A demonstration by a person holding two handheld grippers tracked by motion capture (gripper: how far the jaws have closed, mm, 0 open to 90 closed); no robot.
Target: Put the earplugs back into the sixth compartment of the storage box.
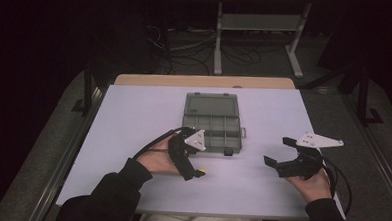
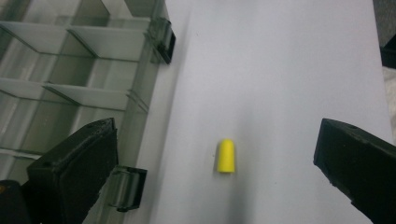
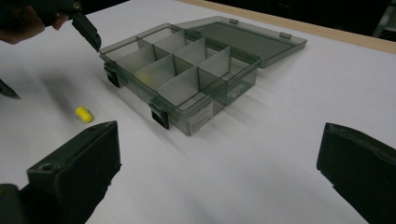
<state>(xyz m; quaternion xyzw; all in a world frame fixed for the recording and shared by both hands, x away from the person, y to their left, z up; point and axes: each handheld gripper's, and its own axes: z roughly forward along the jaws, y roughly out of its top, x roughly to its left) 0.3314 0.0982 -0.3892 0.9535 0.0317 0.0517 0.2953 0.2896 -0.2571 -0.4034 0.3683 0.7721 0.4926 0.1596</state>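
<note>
A small yellow cylinder lies on the white table just in front of the smoky clear compartment box. My left gripper hangs over it, open wide, with the cylinder lying between and just ahead of the jaws, untouched. In the high view the left gripper sits at the box's front left corner, with the yellow cylinder by its near jaw. My right gripper is open and holds nothing, off to the right of the box. From the right gripper I see the box and the cylinder.
The box's lid lies open flat behind it, and its dividers form several compartments. Two latches stick out from the front wall. The white table top has bare room left and right of the box. A wooden edge runs along the back.
</note>
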